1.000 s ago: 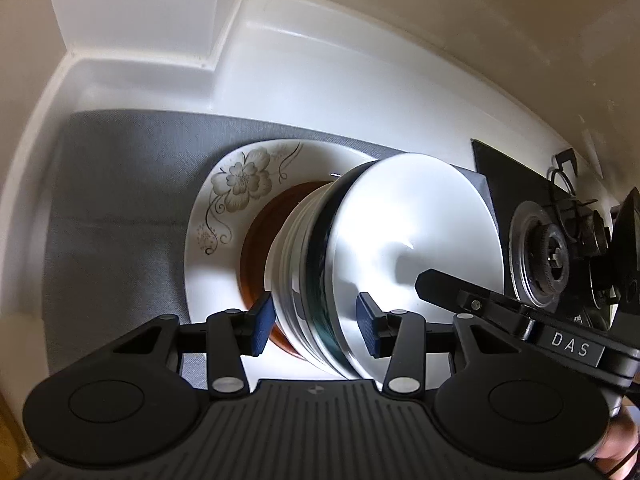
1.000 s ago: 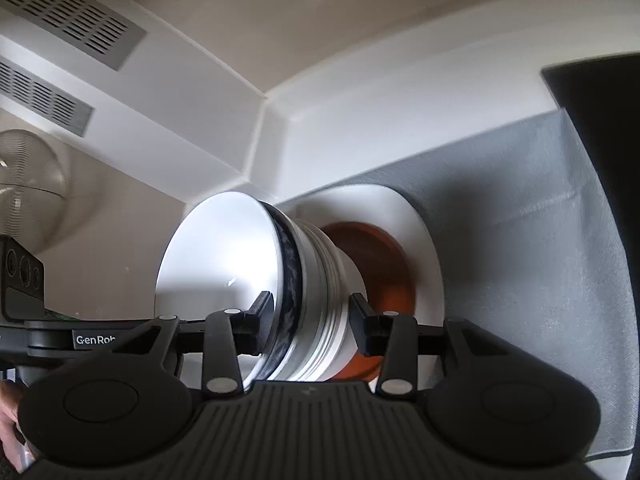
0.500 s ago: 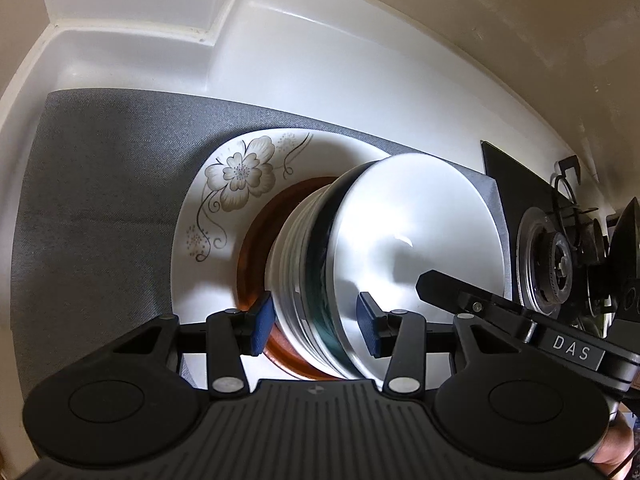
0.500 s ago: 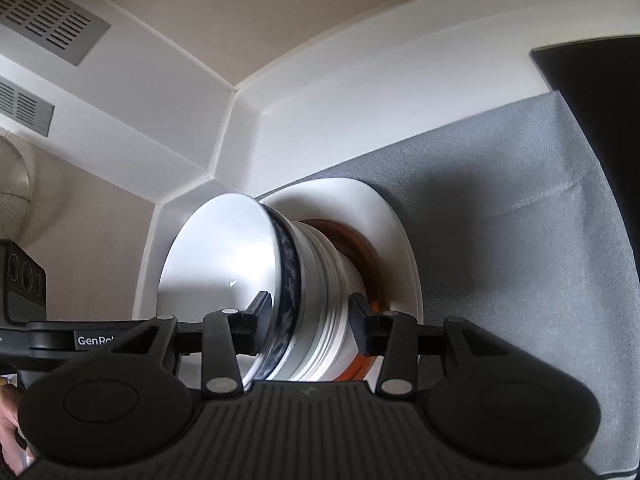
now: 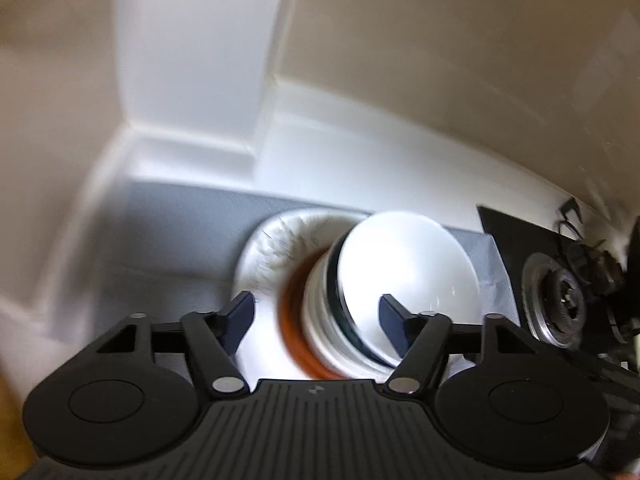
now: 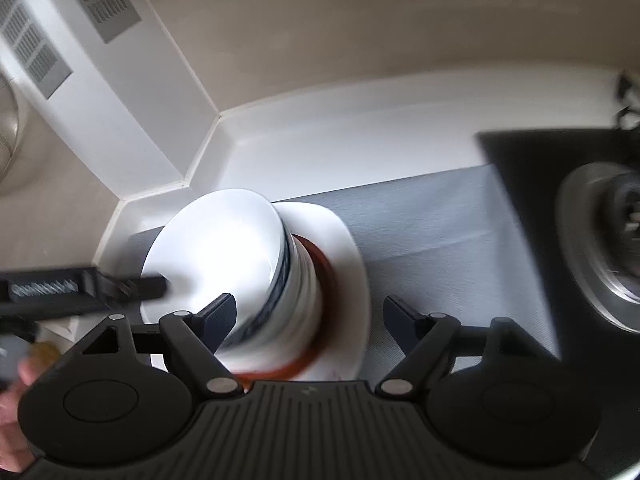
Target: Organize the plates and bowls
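A stack of white bowls (image 5: 404,280) with one dark-rimmed bowl in it stands on a brown plate (image 5: 292,320), which lies on a white flowered plate (image 5: 276,248) on a grey mat (image 5: 180,224). My left gripper (image 5: 318,318) is open, its jaws wide on either side of the stack and apart from it. In the right wrist view the same stack (image 6: 228,256) stands on the flowered plate (image 6: 344,264). My right gripper (image 6: 308,318) is open, its jaws clear of the bowls. The left gripper's finger (image 6: 132,286) shows at the left there.
A black stove with a gas burner (image 5: 560,300) lies right of the mat; it also shows in the right wrist view (image 6: 604,240). White counter walls and a corner (image 5: 192,152) close in behind. A vent panel (image 6: 96,4) is on the upper left wall.
Both grippers have opened and let go of the bowl stack, then drawn back from it. The stack now rests on the plates. Both views are motion-blurred.
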